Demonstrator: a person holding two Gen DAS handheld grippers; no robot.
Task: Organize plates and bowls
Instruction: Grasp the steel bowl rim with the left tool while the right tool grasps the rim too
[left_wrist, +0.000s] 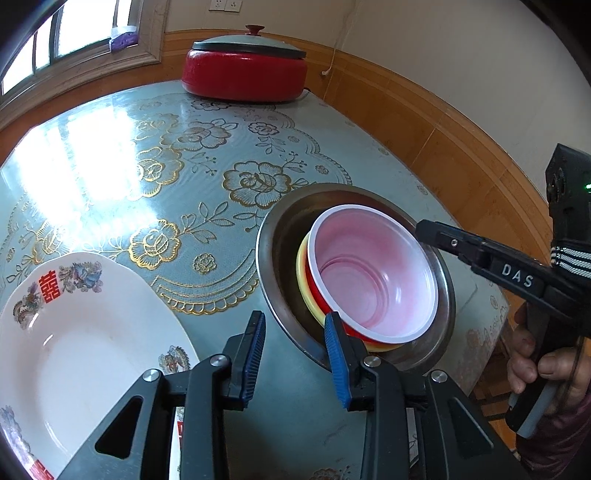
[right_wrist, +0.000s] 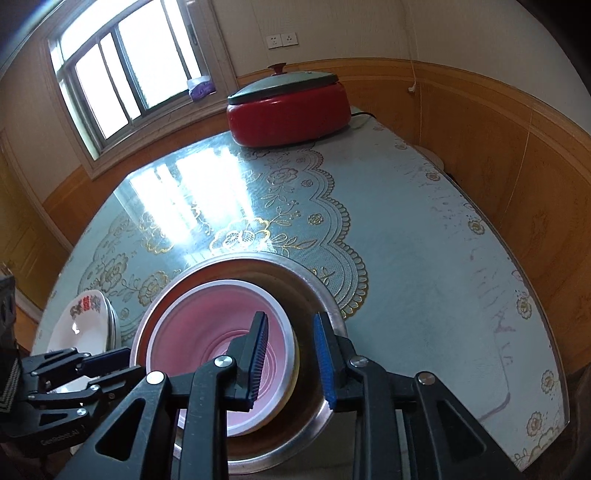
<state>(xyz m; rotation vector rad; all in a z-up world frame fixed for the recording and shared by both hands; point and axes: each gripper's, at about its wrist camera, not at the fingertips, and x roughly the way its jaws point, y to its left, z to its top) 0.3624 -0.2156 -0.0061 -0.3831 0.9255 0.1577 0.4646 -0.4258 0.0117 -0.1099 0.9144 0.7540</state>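
On the white plate (left_wrist: 85, 343) to the left of your left gripper (left_wrist: 295, 354), a red double-happiness character is printed among coloured dragon and phoenix motifs. Your left gripper's blue pads (left_wrist: 255, 358) stand a little apart with nothing between them; the right pad sits at the near rim of the steel basin (left_wrist: 275, 258), and whether it touches the yellow bowl (left_wrist: 304, 284) there you cannot tell. The red bowl (left_wrist: 373, 273), pink-white inside, nests tilted in the yellow bowl inside the basin, just ahead and right of that gripper. Further right, your right gripper (right_wrist: 291, 360) carries the letters "DAS" on its arm. Its jaws are slightly spread, holding nothing, straddling the red bowl's right rim without pressing it. Small lettering on the left gripper's body, seen from the right wrist, is too blurred to read.
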